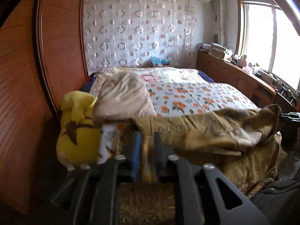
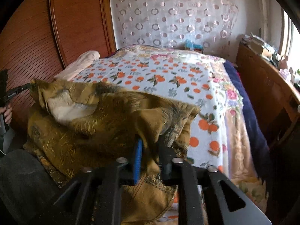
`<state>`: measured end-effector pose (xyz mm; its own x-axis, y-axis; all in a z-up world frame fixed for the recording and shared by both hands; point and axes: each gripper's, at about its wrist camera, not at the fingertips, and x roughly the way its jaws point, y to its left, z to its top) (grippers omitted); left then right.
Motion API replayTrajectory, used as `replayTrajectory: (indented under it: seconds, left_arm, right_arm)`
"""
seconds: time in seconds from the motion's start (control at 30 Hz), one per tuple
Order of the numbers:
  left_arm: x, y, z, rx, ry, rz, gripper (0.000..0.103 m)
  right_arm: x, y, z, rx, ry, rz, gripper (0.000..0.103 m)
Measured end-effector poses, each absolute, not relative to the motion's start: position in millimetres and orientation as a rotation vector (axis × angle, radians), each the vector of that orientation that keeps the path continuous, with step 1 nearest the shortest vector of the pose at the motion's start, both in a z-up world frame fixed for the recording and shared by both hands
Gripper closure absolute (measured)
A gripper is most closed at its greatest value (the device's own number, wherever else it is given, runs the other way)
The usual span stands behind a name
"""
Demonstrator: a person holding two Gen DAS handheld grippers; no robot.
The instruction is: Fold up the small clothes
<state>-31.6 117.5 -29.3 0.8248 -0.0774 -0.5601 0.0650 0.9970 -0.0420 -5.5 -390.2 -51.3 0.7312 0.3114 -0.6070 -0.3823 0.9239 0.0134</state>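
Note:
An olive-gold patterned garment (image 1: 206, 129) with a pale lining hangs stretched between my two grippers over the near edge of the bed (image 1: 187, 97). In the left wrist view my left gripper (image 1: 148, 136) has a blurred strip of the garment's edge between its blue pad (image 1: 136, 150) and black finger. The jaws stand apart and do not pinch it. In the right wrist view the garment (image 2: 93, 123) is bunched over my right gripper (image 2: 150, 142). A fold lies loose between its parted fingers. A hand (image 2: 7, 112) holds the left gripper at the far left.
A yellow plush toy (image 1: 78, 131) and a beige pillow (image 1: 121, 97) lie on the bed's left side. A wooden wardrobe (image 1: 28, 75) stands on the left. A cluttered wooden cabinet (image 1: 234, 75) runs under the window on the right. Dark grey cloth (image 2: 22, 178) lies low at left.

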Motion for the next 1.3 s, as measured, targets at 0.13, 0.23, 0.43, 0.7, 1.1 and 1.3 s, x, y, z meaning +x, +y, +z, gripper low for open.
replayTrajectory:
  seconds: [0.13, 0.23, 0.43, 0.7, 1.1, 1.3]
  left_arm:
    - [-23.1, 123.2, -20.0, -0.026, 0.571, -0.071, 0.044]
    - [-9.5, 124.5, -18.4, -0.031, 0.569, -0.067, 0.035]
    - [27.8, 116.5, -23.3, -0.021, 0.579, -0.081, 0.034]
    - [80.4, 123.3, -56.1, 0.015, 0.697, -0.064, 0.034]
    - [110.6, 138.2, -107.9, 0.008, 0.849, -0.044, 0.034]
    - [116.8, 134.5, -114.8, 0.018, 0.895, -0.050, 0.034]
  right_arm:
    - [-5.5, -397.1, -39.0, -0.105, 0.591, 0.335, 0.057]
    - [9.3, -400.3, -38.3, -0.079, 0.577, 0.297, 0.057]
    - [52.1, -395.5, -64.7, -0.035, 0.617, 0.284, 0.057]
    - [111.0, -394.8, -88.4, -0.011, 0.718, 0.243, 0.057]
    - [110.1, -400.9, -76.7, 0.020, 0.668, 0.207, 0.101]
    - [107.6, -397.4, -75.6, 0.008, 0.676, 0.205, 0.101]
